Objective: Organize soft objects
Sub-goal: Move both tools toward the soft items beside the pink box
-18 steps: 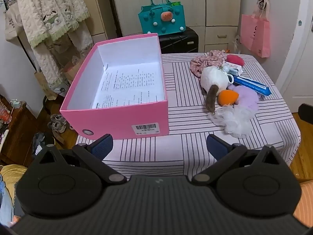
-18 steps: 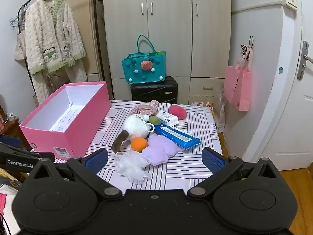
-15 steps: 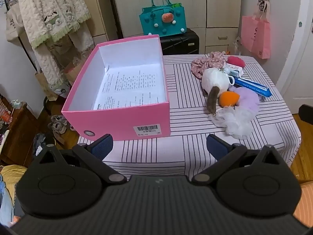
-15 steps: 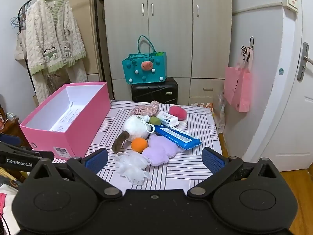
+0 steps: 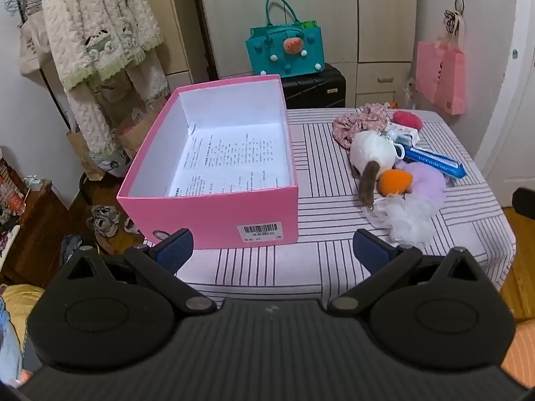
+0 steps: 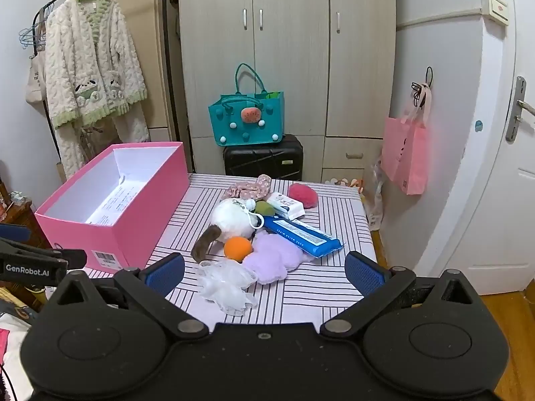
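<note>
Left gripper (image 5: 271,245) creeps toward pink box (image 5: 214,215), right gripper (image 6: 264,272) steady; both spread wide, empty. Toys (image 6: 234,224) untouched; sorting not started.

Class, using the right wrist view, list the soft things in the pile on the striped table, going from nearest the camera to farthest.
White mesh puff → lilac fluffy pad → orange ball → white plush → red pom.

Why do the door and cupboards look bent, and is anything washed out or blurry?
Right wrist view: the fisheye lens bows the white door and wardrobe near the edges; the centre stays sharp. Left wrist view: light glares off the pink box's white inside, and the lower left corner smears.
</note>
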`<state>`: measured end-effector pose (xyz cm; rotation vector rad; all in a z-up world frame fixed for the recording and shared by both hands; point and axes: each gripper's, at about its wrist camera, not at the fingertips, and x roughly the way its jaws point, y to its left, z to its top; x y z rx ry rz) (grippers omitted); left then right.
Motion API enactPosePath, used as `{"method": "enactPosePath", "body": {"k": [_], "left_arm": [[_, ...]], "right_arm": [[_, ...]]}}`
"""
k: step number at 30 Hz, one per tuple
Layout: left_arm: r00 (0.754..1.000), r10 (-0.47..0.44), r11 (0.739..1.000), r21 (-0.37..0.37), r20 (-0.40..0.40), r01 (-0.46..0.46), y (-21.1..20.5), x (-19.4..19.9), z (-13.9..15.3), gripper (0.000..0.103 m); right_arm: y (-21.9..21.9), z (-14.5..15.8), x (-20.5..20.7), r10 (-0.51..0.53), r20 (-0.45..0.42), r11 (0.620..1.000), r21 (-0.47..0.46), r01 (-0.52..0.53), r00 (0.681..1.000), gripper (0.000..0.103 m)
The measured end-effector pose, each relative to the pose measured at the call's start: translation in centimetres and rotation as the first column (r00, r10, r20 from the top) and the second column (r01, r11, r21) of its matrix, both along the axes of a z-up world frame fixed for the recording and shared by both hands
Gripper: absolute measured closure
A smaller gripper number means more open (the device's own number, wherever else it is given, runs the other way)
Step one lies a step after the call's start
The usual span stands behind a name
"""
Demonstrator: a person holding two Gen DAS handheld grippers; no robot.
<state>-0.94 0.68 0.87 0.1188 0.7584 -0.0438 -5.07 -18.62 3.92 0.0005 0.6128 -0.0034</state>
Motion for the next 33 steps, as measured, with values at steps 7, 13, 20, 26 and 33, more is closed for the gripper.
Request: {"method": "enactPosePath", "body": {"k": [7, 13, 20, 26, 33], "left_arm": [[0.998, 0.011, 0.999, 0.042, 0.067, -0.014, -0.6, -0.6, -0.1, 0.000], [0.996, -0.004, 0.999, 0.042, 0.089, 0.000, -0.9, -1.0, 0.1, 0.000], [0.995, -0.042, 0.998, 0.041, 0.095, 0.038, -1.3, -1.5, 1.0, 0.000], [0.992, -0.055, 0.998, 0.036, 0.113, 0.052, -1.2, -1.9, 2.3, 0.000], [0.991, -0.047, 0.998, 0.040, 0.126, 0.042, -0.9, -1.8, 3.0, 0.000]], "right_arm": [[0.0, 0.7, -0.9, 0.005, 0.028, 1.000, -0.010, -0.004, 1.000, 0.000], [0.3, 1.0, -1.7, 0.004, 0.061, 1.000, -0.022, -0.003, 0.998, 0.000], [0.5, 2.3, -2.0, 0.040, 0.084, 0.997, -0.074, -0.034, 0.996, 0.000], [0.0, 3.6, -1.8, 0.080, 0.091, 0.995, -0.065, -0.074, 0.993, 0.000], [-0.9, 3.6, -1.4, 0.084, 0.082, 0.996, -0.047, -0.080, 0.993, 0.000]]}}
